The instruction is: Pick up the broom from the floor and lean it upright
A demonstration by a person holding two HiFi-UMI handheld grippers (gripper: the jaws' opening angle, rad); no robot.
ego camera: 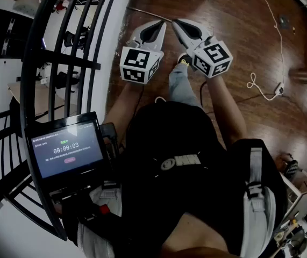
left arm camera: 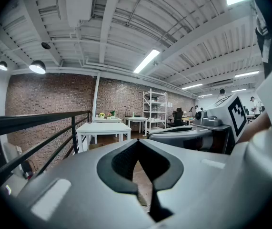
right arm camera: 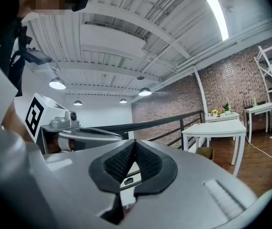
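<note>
No broom shows plainly in any view; a thin pale line on the wooden floor (ego camera: 142,11) just past the gripper tips is too faint to identify. In the head view my left gripper (ego camera: 160,24) and right gripper (ego camera: 177,22) are held side by side at chest height, pointing forward over the floor. Both are shut, pads together, with nothing between them. The left gripper view looks level across the room past my left gripper (left arm camera: 138,144), with the right gripper's body (left arm camera: 193,130) beside it. In the right gripper view my right gripper (right arm camera: 135,144) is likewise empty.
A black metal railing (ego camera: 70,63) curves along the left. A screen with a timer (ego camera: 64,149) hangs at my chest. A white cable (ego camera: 266,85) loops over the floor at the right. White tables (left arm camera: 102,128) and a shelf unit (left arm camera: 155,109) stand by the brick wall.
</note>
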